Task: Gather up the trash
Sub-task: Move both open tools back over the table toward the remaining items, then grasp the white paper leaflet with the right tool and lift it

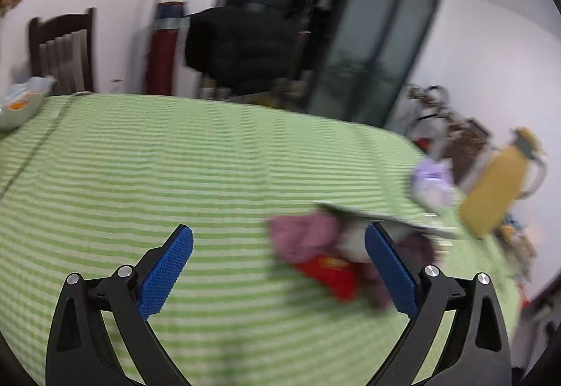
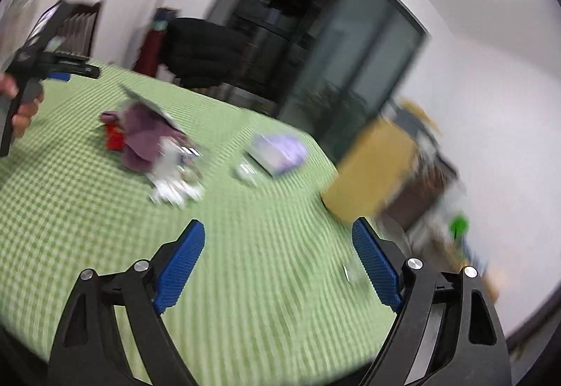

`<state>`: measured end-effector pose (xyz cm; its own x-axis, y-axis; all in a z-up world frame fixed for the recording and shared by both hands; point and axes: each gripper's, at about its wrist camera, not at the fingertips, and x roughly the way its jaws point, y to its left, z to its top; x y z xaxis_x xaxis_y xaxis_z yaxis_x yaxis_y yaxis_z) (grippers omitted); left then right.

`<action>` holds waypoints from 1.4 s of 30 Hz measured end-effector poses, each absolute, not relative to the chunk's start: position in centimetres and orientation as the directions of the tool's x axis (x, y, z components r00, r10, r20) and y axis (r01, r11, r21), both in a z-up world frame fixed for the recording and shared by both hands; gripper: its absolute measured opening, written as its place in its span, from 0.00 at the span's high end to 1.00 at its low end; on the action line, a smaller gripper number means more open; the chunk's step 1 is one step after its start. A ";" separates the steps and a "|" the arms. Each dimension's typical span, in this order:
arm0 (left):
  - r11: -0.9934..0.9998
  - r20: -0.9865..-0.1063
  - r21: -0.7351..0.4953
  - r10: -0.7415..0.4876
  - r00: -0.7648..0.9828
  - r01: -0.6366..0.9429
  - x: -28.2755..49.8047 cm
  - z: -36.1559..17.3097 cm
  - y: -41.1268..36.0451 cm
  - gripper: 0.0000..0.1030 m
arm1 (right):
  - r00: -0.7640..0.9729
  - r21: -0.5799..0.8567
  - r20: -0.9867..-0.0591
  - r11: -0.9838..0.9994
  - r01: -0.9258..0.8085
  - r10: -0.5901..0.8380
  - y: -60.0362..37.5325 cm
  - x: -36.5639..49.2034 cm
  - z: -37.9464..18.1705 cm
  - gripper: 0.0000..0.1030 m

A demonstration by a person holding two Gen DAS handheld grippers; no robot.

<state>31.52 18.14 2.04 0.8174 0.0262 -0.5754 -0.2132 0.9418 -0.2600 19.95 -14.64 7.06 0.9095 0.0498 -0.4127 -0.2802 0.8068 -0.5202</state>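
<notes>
A pile of trash lies on the green checked tablecloth: a mauve crumpled cloth or wrapper, a red packet and a flat grey sheet on top. My left gripper is open and empty, the pile just ahead by its right finger. In the right wrist view the same pile lies far left with white crumpled wrappers beside it. My right gripper is open and empty above the cloth. The left gripper shows at the far left, held by a hand.
A yellow jug stands at the table's right edge, with a purple tissue pack beside it. A white bowl sits at the far left. A wooden chair and a dark chair stand behind.
</notes>
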 end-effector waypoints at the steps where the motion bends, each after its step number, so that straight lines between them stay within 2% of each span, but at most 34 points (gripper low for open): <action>1: 0.943 -0.571 -0.256 0.031 0.820 -0.214 31.4 1.6 18.6 0.08 | 0.909 -0.536 -0.411 0.787 -0.305 0.072 -12.8 21.0 7.2 0.20; 4: 0.946 -0.605 -0.271 -0.024 0.796 -0.178 32.0 0.4 18.9 0.08 | 0.904 -0.579 -0.410 0.731 -0.361 0.122 -8.3 24.0 7.1 0.20; 10: 0.958 -0.594 -0.257 -0.052 0.803 -0.128 31.9 -0.1 18.6 0.08 | 0.848 -0.613 -0.528 0.666 -0.424 0.054 -1.4 30.7 4.2 0.20; 13: 0.951 -0.582 -0.288 -0.080 0.809 -0.113 31.4 0.1 19.0 0.08 | 0.815 -0.614 -0.579 0.663 -0.428 -0.010 0.1 33.4 2.4 0.20; 16: 0.946 -0.583 -0.303 -0.088 0.808 -0.116 31.2 0.0 19.3 0.08 | 0.785 -0.570 -0.620 0.682 -0.458 0.010 0.5 35.0 1.9 0.21; 18: 0.946 -0.591 -0.304 -0.093 0.801 -0.115 31.3 -0.2 19.2 0.08 | 0.785 -0.554 -0.619 0.695 -0.458 0.024 0.5 35.7 2.0 0.35; 19: 0.947 -0.596 -0.300 -0.091 0.798 -0.117 31.5 -0.5 19.1 0.08 | 0.781 -0.543 -0.624 0.701 -0.462 0.032 0.7 36.1 2.0 0.52; 20: 0.948 -0.606 -0.293 -0.084 0.791 -0.124 31.7 -0.7 19.0 0.08 | 0.774 -0.522 -0.632 0.712 -0.469 0.046 0.5 36.4 2.1 0.74; 21: 0.949 -0.610 -0.289 -0.080 0.789 -0.127 32.0 -0.9 18.8 0.08 | 0.765 -0.499 -0.641 0.725 -0.475 0.061 0.3 36.5 2.2 0.86; 23: 0.950 -0.612 -0.287 -0.083 0.787 -0.123 32.2 -1.1 18.6 0.08 | 0.788 -0.506 -0.613 0.734 -0.452 0.062 0.4 36.4 2.3 0.92; 31: 0.958 -0.609 -0.271 -0.099 0.787 -0.089 32.2 -1.0 17.3 0.08 | 0.908 -0.457 -0.406 0.837 -0.301 0.106 -5.1 30.4 8.4 0.95; 33: 0.962 -0.611 -0.261 -0.101 0.785 -0.080 32.3 -1.1 16.8 0.08 | 0.920 -0.418 -0.383 0.871 -0.259 0.090 -7.7 29.0 9.2 0.95; 38: 0.972 -0.624 -0.228 -0.098 0.775 -0.060 32.5 -1.5 15.2 0.08 | 0.912 -0.341 -0.409 0.925 -0.168 0.015 -13.4 27.3 7.0 0.95; 42: 0.983 -0.628 -0.183 -0.092 0.773 -0.032 32.5 -2.0 13.9 0.08 | 0.873 -0.154 -0.485 0.980 -0.128 0.038 -18.1 26.5 3.0 0.95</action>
<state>32.51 13.94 -2.00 0.7730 -0.0918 -0.6277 -0.0322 0.9825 -0.1832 26.46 -18.07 2.97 0.8734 0.0378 -0.4855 -0.1280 0.9798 -0.1539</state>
